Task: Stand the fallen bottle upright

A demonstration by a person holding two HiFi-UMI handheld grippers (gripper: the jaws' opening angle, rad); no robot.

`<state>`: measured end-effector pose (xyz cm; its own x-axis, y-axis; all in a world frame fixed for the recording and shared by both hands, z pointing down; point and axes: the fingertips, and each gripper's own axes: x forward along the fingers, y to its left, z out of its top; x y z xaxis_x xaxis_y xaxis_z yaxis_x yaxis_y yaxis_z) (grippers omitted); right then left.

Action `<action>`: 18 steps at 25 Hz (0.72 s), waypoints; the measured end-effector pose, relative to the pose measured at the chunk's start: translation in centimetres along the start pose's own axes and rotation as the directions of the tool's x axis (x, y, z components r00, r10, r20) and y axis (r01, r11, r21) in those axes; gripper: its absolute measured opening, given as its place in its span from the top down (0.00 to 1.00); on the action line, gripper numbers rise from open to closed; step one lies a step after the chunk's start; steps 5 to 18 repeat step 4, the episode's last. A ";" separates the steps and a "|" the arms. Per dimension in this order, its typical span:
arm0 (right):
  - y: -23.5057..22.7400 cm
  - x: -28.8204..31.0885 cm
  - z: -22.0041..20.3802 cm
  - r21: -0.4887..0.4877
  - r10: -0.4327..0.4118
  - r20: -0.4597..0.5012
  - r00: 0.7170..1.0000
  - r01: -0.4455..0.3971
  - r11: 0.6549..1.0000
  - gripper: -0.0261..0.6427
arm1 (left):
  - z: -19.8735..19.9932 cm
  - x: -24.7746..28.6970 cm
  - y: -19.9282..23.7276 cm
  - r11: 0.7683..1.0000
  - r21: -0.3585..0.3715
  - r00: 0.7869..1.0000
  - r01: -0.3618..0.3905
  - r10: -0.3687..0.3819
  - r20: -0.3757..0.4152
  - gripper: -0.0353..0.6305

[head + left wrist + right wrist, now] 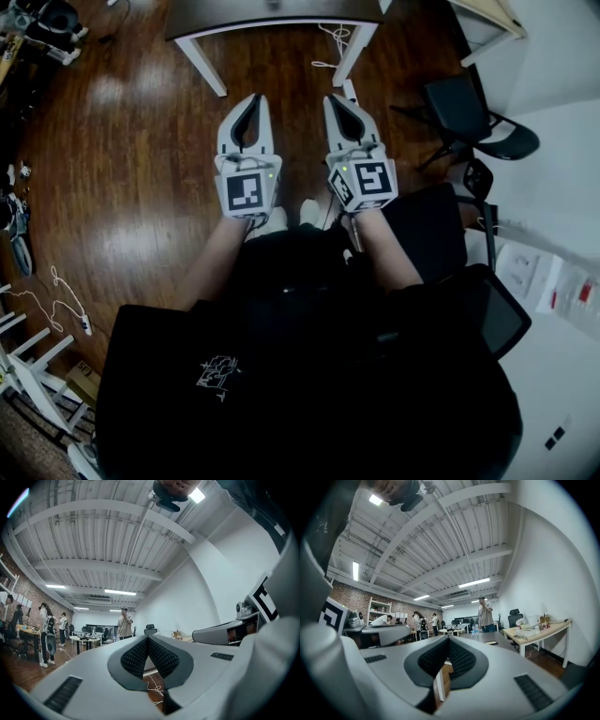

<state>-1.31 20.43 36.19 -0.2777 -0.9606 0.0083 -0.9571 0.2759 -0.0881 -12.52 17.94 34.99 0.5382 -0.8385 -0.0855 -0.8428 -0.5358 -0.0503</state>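
Observation:
No fallen bottle shows in any view. In the head view my left gripper [255, 97] and right gripper [331, 97] are held side by side over the wooden floor, both pointing level toward a dark-topped table [272, 19] with white legs. Each gripper's jaws meet at the tips with nothing between them. The left gripper view shows the left gripper [148, 638] shut, with the right one alongside. The right gripper view shows the right gripper [449, 638] shut; beyond it two small bottles [474, 629] stand upright on the dark table top [490, 641].
A black chair [473, 117] stands at the right and a second chair [487, 314] is close beside me. Cables [333, 47] lie under the table. A light wooden desk [541, 631] stands against the right wall. Several people [124, 623] stand far off in the room.

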 end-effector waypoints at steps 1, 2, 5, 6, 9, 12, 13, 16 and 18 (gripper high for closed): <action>-0.1 -0.1 0.0 0.001 -0.001 -0.001 1.000 0.001 1.000 0.93 | 0.0 0.0 -0.1 1.000 -0.001 1.000 0.000 0.000 -0.002 0.96; -0.2 -0.1 -0.1 0.004 -0.002 -0.002 1.000 0.002 1.000 0.93 | -0.1 0.0 -0.2 1.000 -0.001 1.000 0.001 -0.001 -0.005 0.96; -0.3 -0.3 -0.2 0.009 -0.004 -0.006 1.000 0.004 1.000 0.93 | -0.2 0.0 -0.4 1.000 -0.001 1.000 0.002 -0.002 -0.010 0.96; -0.3 -0.3 -0.2 0.009 -0.004 -0.006 1.000 0.004 1.000 0.93 | -0.2 0.0 -0.4 1.000 -0.001 1.000 0.002 -0.002 -0.010 0.96; -0.3 -0.3 -0.2 0.009 -0.004 -0.006 1.000 0.004 1.000 0.93 | -0.2 0.0 -0.4 1.000 -0.001 1.000 0.002 -0.002 -0.010 0.96; -0.3 -0.3 -0.2 0.009 -0.004 -0.006 1.000 0.004 1.000 0.93 | -0.2 0.0 -0.4 1.000 -0.001 1.000 0.002 -0.002 -0.010 0.96; -0.3 -0.3 -0.2 0.009 -0.004 -0.006 1.000 0.004 1.000 0.93 | -0.2 0.0 -0.4 1.000 -0.001 1.000 0.002 -0.002 -0.010 0.96; -0.3 -0.3 -0.2 0.009 -0.004 -0.006 1.000 0.004 1.000 0.93 | -0.2 0.0 -0.4 1.000 -0.001 1.000 0.002 -0.002 -0.010 0.96; -0.3 -0.3 -0.2 0.009 -0.004 -0.006 1.000 0.004 1.000 0.93 | -0.2 0.0 -0.4 1.000 -0.001 1.000 0.002 -0.002 -0.010 0.96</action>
